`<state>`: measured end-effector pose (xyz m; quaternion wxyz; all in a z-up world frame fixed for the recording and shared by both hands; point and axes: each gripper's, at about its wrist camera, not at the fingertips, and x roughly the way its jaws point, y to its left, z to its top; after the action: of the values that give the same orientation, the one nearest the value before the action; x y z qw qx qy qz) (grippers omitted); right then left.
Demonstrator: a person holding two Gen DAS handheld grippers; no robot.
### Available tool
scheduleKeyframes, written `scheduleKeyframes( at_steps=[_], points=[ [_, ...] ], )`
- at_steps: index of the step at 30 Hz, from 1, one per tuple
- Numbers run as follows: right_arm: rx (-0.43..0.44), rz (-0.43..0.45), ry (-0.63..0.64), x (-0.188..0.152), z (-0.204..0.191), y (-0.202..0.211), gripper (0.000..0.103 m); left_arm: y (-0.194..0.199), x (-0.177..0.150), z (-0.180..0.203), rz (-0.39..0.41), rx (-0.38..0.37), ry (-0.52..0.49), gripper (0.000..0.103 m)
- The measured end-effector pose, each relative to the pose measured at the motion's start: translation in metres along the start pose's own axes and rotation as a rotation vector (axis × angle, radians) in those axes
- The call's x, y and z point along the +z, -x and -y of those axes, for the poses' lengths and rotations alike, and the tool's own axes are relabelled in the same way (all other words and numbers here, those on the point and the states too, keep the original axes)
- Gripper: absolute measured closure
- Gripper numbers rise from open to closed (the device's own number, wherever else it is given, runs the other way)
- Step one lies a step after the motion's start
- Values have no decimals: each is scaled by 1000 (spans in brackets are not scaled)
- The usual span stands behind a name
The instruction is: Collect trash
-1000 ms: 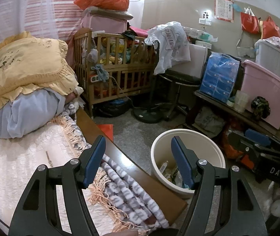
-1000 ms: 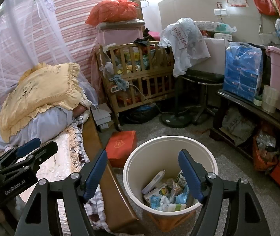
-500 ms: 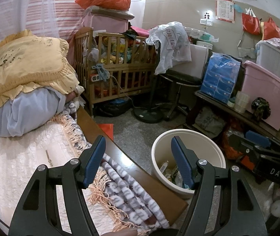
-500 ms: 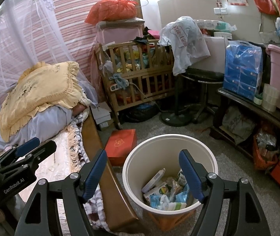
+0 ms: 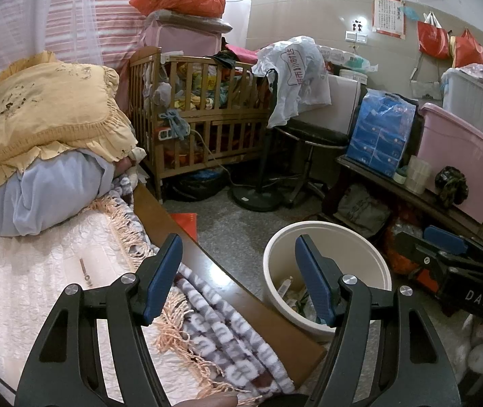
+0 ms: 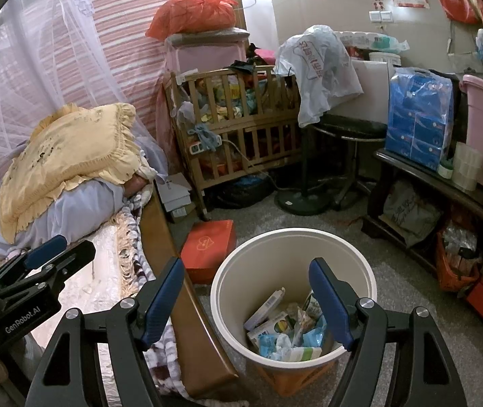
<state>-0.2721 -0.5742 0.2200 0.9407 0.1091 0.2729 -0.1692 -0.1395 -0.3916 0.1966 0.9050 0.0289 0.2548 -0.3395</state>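
Note:
A cream waste bin (image 6: 360,271) stands on the floor beside the bed, holding several wrappers, packets and a tube (image 6: 288,329). My right gripper (image 6: 246,302) hovers above the bin, open and empty. In the left wrist view the same bin (image 5: 370,251) is at lower right, and my left gripper (image 5: 238,278) hangs open and empty over the bed's wooden edge (image 5: 227,285). The left gripper (image 6: 56,254) also shows at the left of the right wrist view, above the bed. A small thin object (image 5: 84,271) lies on the white quilt.
Bedding and a yellow pillow (image 5: 38,108) pile up at left. A red box (image 6: 207,244) lies on the floor by the bed. A wooden crib (image 5: 204,118), a stool (image 5: 312,142), a fan base (image 5: 258,200) and a loaded low shelf (image 5: 410,196) ring the floor.

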Motion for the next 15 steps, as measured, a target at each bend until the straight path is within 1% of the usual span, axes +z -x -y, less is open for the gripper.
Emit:
scheduleKeyframes(
  at_steps=[15],
  points=[
    [2, -7, 1, -1, 2, -3, 28, -1, -1, 1, -2, 3, 1, 35]
  ],
)
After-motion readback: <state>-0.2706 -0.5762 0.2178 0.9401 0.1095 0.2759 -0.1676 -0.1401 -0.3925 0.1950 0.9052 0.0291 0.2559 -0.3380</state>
